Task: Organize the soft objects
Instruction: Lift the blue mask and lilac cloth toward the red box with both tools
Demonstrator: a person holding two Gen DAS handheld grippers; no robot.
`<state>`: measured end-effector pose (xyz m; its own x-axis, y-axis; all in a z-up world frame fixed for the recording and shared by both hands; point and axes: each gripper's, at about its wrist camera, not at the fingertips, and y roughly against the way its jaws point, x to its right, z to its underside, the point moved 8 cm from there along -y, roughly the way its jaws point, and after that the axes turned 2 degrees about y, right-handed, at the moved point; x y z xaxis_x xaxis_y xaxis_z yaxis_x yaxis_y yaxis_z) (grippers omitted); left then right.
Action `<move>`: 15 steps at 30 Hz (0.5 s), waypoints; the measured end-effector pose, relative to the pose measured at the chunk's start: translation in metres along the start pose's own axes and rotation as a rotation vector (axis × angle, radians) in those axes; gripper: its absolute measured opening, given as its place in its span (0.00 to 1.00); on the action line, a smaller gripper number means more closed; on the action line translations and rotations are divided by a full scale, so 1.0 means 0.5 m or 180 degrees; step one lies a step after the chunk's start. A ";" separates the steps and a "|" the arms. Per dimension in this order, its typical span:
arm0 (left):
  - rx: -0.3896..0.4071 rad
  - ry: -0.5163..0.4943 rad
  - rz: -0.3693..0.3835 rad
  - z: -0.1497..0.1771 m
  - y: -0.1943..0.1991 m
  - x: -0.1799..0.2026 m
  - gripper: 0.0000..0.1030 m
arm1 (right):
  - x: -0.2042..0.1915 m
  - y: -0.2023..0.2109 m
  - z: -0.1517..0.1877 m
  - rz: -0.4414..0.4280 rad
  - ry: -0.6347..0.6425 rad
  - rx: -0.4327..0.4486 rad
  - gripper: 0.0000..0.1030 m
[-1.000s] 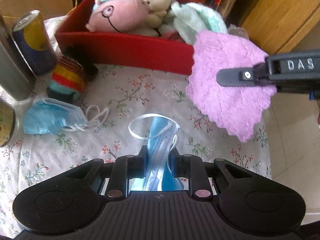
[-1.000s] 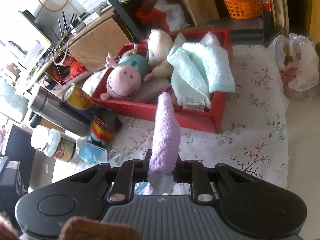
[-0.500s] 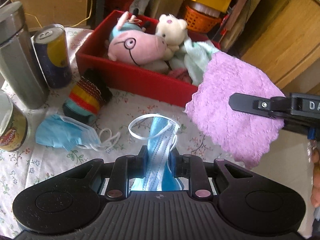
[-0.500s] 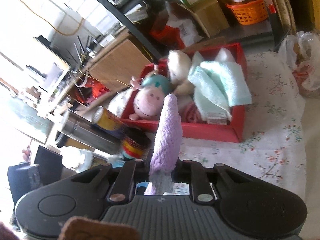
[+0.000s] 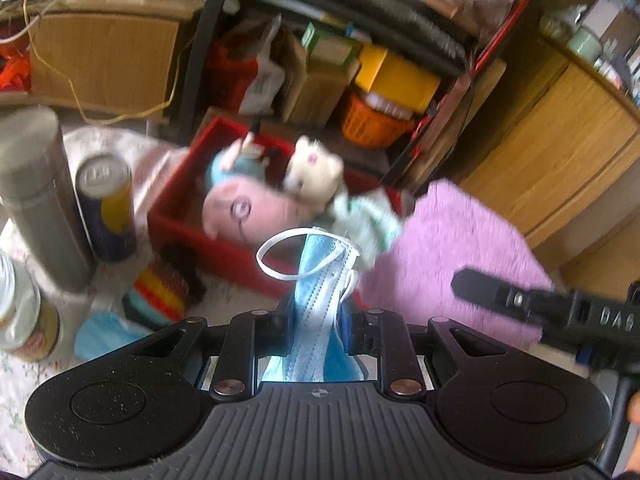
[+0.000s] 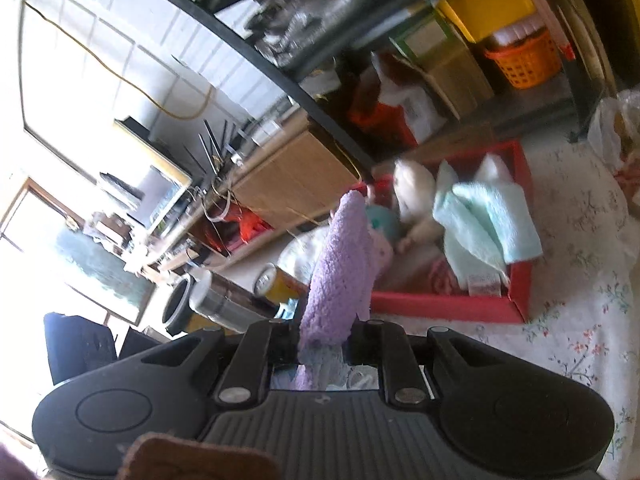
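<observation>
Motion blur smears the red box [image 5: 180, 216] and plush toys [image 5: 248, 212] in the left wrist view. Blue mask [image 5: 316, 296] lower end hidden behind gripper body. Purple cloth [image 6: 336, 272] covers the pink toy in the right view; can [image 6: 276, 282] label unreadable.

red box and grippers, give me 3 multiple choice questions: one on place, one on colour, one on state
1. Where is the pink pig toy?
A. in the red box
B. on the floor
C. on a shelf

2. What colour is the cloth in the right gripper?
A. green
B. purple
C. orange

3. What is the left gripper doing?
A. open and empty
B. shut on a can
C. shut on a face mask

Answers:
1 A, the pink pig toy lies inside the red box.
2 B, the right gripper pinches a purple cloth.
3 C, the left gripper clamps the blue face mask.
</observation>
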<state>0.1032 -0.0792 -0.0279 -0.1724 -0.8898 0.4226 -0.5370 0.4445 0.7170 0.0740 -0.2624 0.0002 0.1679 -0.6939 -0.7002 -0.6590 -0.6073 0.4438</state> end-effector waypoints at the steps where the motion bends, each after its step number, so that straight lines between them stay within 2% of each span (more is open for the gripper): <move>1: 0.0041 0.0012 0.0015 -0.009 0.006 0.004 0.21 | -0.002 0.004 -0.004 -0.0027 -0.0014 0.0024 0.00; 15: 0.0314 0.0078 0.0191 -0.099 0.030 0.029 0.22 | -0.035 0.055 -0.058 -0.0313 -0.0129 0.0408 0.00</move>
<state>0.1334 -0.0802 0.0161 -0.1871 -0.8586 0.4773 -0.6052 0.4835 0.6324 0.0742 -0.2780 0.0410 0.2082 -0.6157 -0.7600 -0.7293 -0.6155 0.2989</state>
